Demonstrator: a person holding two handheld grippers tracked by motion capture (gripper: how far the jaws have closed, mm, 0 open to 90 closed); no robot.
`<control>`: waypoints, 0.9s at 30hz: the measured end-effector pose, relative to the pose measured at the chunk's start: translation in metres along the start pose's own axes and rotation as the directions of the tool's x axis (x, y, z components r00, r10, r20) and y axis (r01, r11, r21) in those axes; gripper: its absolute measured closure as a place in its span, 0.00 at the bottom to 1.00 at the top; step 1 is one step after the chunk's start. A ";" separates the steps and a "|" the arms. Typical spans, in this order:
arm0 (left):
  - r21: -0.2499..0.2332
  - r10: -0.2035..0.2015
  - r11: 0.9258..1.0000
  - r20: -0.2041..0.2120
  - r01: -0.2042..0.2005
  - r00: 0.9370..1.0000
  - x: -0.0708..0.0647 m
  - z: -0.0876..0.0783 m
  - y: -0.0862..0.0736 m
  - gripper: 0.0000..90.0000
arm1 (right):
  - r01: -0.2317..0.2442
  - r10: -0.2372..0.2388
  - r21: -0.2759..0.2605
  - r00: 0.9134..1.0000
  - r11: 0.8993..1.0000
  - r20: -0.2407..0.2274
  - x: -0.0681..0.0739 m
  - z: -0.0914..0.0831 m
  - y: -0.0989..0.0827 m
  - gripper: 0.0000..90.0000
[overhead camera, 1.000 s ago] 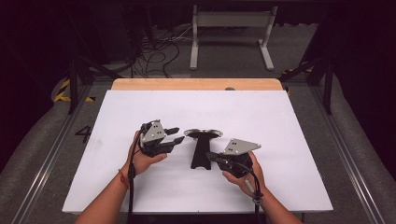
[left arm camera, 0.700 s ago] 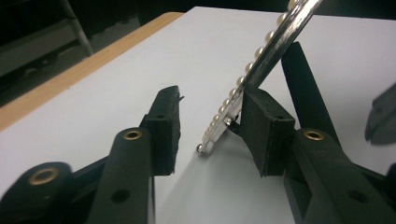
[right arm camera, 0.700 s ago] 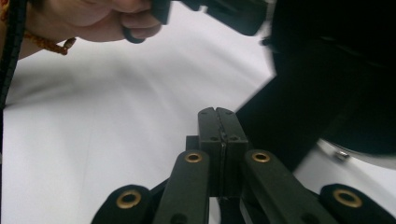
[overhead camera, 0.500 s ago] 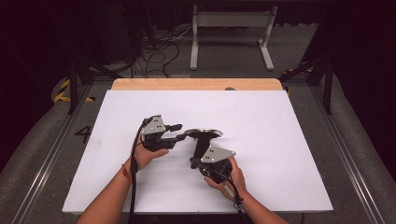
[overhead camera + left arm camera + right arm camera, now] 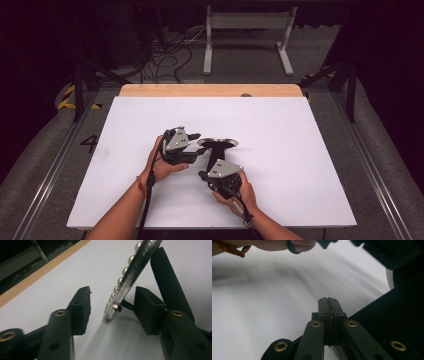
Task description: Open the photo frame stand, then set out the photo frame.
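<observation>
1. From the high view I see both my hands over the white desk, with the left tool and the right tool close together near its middle.
2. Between them stands a dark stand with a round silvery top, upright on the desk; from above I cannot make out what the top carries.
3. The left gripper view fills that in: a shiny metal plate crosses the picture on a slant, with a row of pearl-like beads along its far side.
4. In that same view the left tool is spread wide, its pads either side of the plate's lower edge; neither pad touches it.
5. The right gripper view shows the right tool pressed together, pads flat against each other with nothing between them.
6. That view also catches a dark mass at its right, too blurred for me to identify, and my left hand with a beaded wristband along the top.
</observation>
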State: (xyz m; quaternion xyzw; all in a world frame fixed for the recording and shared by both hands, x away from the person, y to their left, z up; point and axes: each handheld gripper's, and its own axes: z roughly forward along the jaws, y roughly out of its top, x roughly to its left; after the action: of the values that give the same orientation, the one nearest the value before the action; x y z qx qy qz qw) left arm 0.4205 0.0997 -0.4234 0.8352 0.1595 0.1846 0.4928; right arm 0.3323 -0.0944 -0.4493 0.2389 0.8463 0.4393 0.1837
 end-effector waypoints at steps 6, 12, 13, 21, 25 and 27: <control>0.005 0.014 1.000 0.017 -0.014 1.000 -0.001 -0.002 -0.001 0.76 | 0.004 -0.004 -0.004 1.000 1.000 0.010 -0.001 0.003 0.002 1.00; 0.007 0.018 1.000 0.013 -0.018 1.000 -0.001 -0.002 -0.001 0.77 | -0.011 0.011 -0.001 1.000 1.000 0.025 -0.004 0.006 0.001 1.00; 0.005 0.014 1.000 0.015 -0.014 1.000 -0.001 -0.002 -0.001 0.77 | -0.011 0.011 0.003 1.000 1.000 0.027 -0.003 0.007 0.000 1.00; 0.016 0.022 1.000 0.001 -0.022 1.000 -0.003 -0.003 -0.001 0.78 | -0.005 0.004 0.017 0.999 1.000 0.042 0.001 0.012 -0.002 1.00; 0.028 0.023 0.999 -0.019 -0.022 1.000 -0.006 -0.003 0.000 0.78 | -0.008 0.007 0.014 0.998 1.000 0.061 0.001 0.012 0.000 1.00; 0.030 0.027 0.999 -0.021 -0.026 0.999 -0.006 -0.003 0.001 0.78 | -0.014 0.013 0.015 0.998 1.000 0.065 0.000 0.013 0.000 1.00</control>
State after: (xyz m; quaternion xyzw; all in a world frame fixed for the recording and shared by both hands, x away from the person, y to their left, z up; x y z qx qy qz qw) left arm 0.4143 0.0990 -0.4227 0.8424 0.1564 0.1979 0.4761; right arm 0.3389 -0.0855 -0.4565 0.2602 0.8415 0.4262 0.2062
